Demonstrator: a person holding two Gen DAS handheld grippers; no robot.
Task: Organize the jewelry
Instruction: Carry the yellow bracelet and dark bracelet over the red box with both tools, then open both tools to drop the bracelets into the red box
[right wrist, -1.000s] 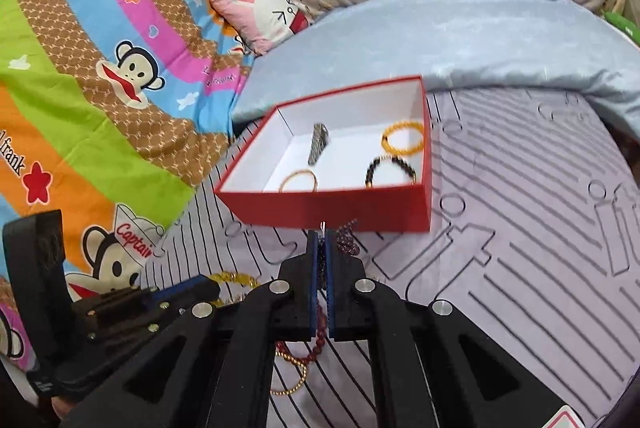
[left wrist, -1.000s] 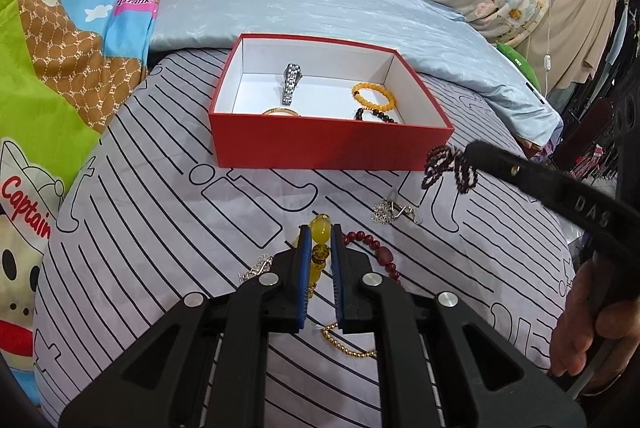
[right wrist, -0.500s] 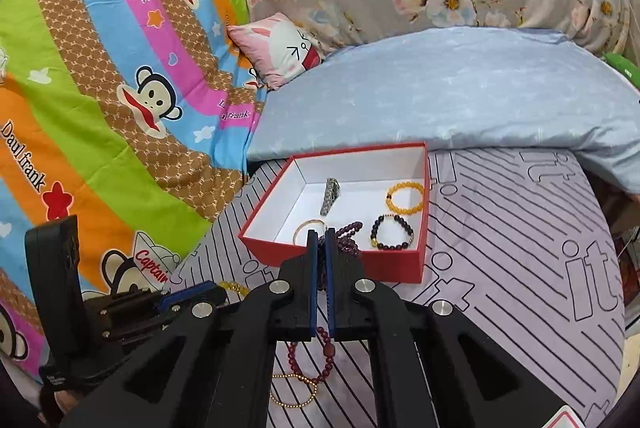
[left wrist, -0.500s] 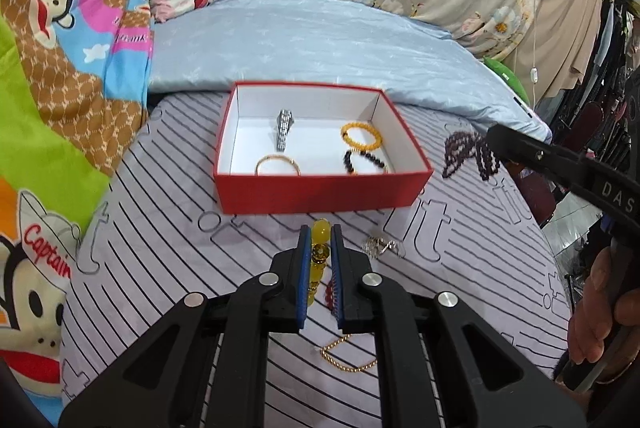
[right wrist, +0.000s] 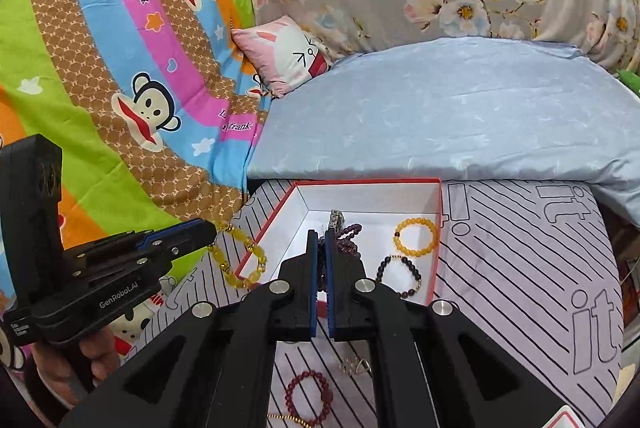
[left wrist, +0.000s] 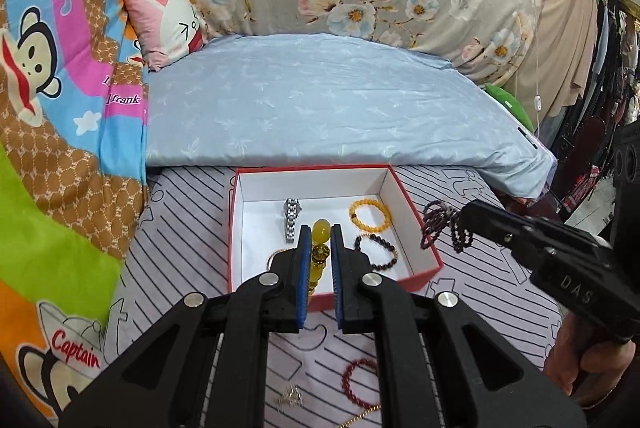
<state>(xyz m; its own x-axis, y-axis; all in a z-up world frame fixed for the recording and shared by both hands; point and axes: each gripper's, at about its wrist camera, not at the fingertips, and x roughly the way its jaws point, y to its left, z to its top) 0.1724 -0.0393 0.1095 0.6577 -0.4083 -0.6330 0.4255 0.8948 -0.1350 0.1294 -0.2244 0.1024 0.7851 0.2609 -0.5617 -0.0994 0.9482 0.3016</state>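
Note:
My left gripper [left wrist: 320, 232] is shut on a yellow bead bracelet [left wrist: 320, 258], held in the air over the near side of the red box [left wrist: 416, 274]. In the right wrist view that bracelet [right wrist: 240, 262] dangles from the left gripper [right wrist: 212, 231] just left of the box [right wrist: 436, 244]. My right gripper [right wrist: 321, 232] is shut on a dark purple bead string [right wrist: 349, 238]. The same string [left wrist: 438, 224] hangs at the box's right wall in the left wrist view. Inside lie a silver watch [left wrist: 291, 224], an orange bracelet [left wrist: 370, 215] and a dark bracelet [left wrist: 376, 251]. A gold bangle is mostly hidden behind my left fingers.
On the striped sheet below the grippers lie a red bead bracelet [left wrist: 362, 382], a silver chain [left wrist: 292, 396] and a gold chain [left wrist: 360, 418]. A folded blue quilt [left wrist: 320, 107] rises behind the box. A cartoon blanket [left wrist: 60, 147] lies to the left.
Both grippers have risen off the sheet and come forward to the box, each carrying its bracelet. The loose jewelry now lies below and behind the fingertips.

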